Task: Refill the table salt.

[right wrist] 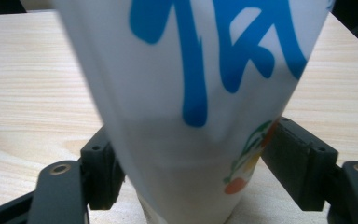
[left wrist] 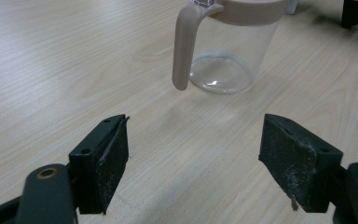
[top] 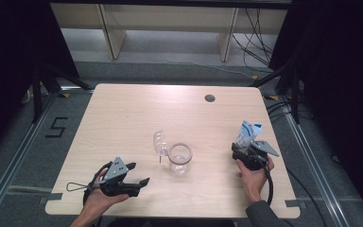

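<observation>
The step in hand looks like taking up the refill pouch (top: 248, 133), white with blue lettering, which stands near the right edge of the table (top: 123, 113), presumably to pour it into the clear measuring jug (top: 179, 158) at the middle, a little toward the near edge. To do it well, the squeeze should land low on the pouch's firmer base, evenly from both sides, so the soft body does not buckle or slip; it should stay upright until it is over the jug's mouth.

The right gripper (right wrist: 186, 186) has the pouch between its jaws: both pads lie against its sides, wide because the pouch is wide, and the grip looks light rather than firm.

The left gripper (left wrist: 193, 163) is spread wide and holds nothing; it rests near the table's near-left corner, aimed at the jug's beige handle (left wrist: 182, 51), well short of it
</observation>
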`<state>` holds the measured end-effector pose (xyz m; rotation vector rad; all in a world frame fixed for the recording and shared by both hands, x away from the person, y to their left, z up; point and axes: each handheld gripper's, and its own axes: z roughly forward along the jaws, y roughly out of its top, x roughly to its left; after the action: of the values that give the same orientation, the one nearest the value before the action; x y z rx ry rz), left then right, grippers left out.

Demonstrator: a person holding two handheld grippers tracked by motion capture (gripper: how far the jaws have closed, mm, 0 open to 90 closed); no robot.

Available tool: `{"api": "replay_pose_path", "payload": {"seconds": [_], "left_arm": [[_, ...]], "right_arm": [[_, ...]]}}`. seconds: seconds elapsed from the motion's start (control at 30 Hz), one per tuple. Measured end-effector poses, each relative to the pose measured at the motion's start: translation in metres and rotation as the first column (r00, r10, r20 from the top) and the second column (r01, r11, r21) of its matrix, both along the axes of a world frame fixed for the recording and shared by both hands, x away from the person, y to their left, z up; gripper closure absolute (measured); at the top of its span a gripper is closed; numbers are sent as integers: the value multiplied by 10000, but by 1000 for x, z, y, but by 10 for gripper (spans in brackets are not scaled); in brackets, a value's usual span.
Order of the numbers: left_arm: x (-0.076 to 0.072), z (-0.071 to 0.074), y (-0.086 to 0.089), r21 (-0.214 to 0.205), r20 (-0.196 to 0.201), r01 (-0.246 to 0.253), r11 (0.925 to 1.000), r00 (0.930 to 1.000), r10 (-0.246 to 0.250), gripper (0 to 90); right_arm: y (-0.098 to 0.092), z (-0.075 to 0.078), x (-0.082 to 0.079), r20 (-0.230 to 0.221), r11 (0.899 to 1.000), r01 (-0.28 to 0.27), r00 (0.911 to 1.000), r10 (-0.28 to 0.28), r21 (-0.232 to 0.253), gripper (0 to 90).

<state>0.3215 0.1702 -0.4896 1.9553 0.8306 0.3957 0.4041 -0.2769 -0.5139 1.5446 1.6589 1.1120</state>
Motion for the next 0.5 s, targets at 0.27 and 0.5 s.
{"api": "replay_pose_path", "payload": {"seconds": [0.27,0.5], "left_arm": [[0,-1,-1,-28,29,-20,10000,10000,20,236],[0,-1,0,-53,12,6,10000,10000,-6,236]], "right_arm": [[4,0,0,-135,9986,351,9993,-346,394,306],[11,1,1,-110,9966,735,9973,-731,383,312]]}}
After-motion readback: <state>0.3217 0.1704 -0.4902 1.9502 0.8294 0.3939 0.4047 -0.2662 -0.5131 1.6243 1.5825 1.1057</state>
